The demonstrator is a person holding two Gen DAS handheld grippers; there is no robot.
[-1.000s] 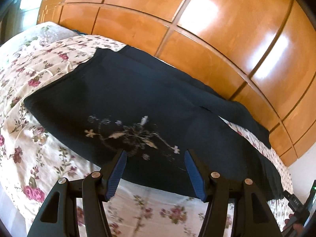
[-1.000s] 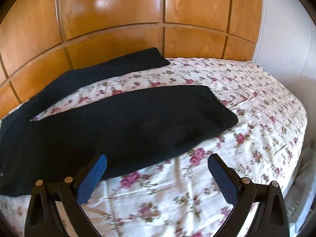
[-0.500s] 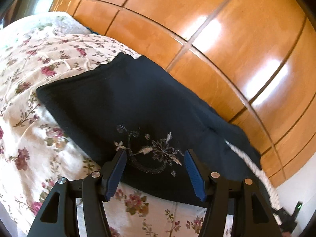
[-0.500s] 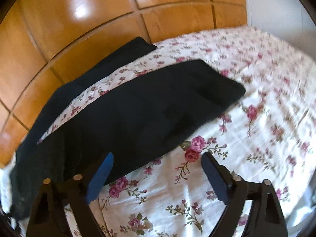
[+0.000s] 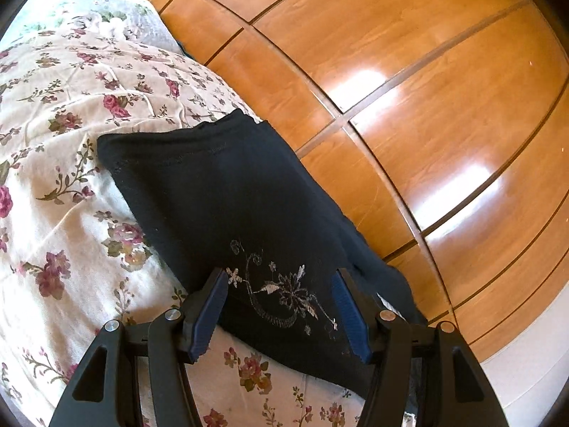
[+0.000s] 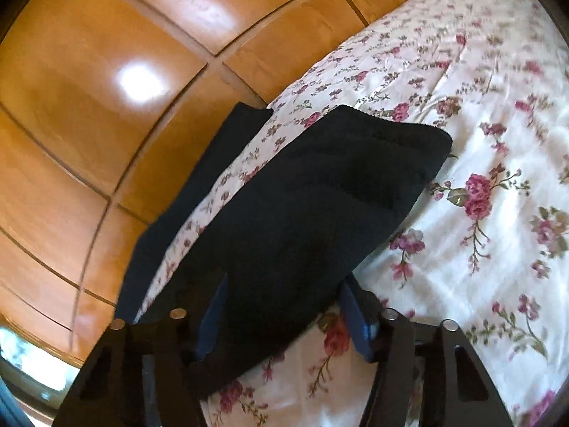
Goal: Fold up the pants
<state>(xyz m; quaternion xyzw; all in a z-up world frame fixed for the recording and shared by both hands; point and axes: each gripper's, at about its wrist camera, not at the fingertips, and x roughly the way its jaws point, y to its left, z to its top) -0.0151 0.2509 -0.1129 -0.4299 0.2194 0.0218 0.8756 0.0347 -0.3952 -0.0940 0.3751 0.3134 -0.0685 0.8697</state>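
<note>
Black pants (image 5: pixel 227 192) lie spread on a floral bedspread, waistband toward the pillow side. A pale flower embroidery (image 5: pixel 284 291) sits near the hip. My left gripper (image 5: pixel 281 299) is open, its blue pads straddling the embroidered edge of the pants, close over the cloth. In the right wrist view one pant leg (image 6: pixel 320 206) lies across the bed and the other leg (image 6: pixel 199 185) runs along the headboard. My right gripper (image 6: pixel 284 302) is open with the near edge of the leg between its fingers.
A glossy wooden panelled headboard (image 5: pixel 409 89) stands right behind the pants; it also shows in the right wrist view (image 6: pixel 106 71). A floral pillow (image 5: pixel 106 21) lies at the far left. The floral bedspread (image 6: pixel 498 178) stretches to the right.
Both grippers have moved forward and down onto the pants' near edge. The left swung toward the waistband, the right narrowed its opening around the leg.
</note>
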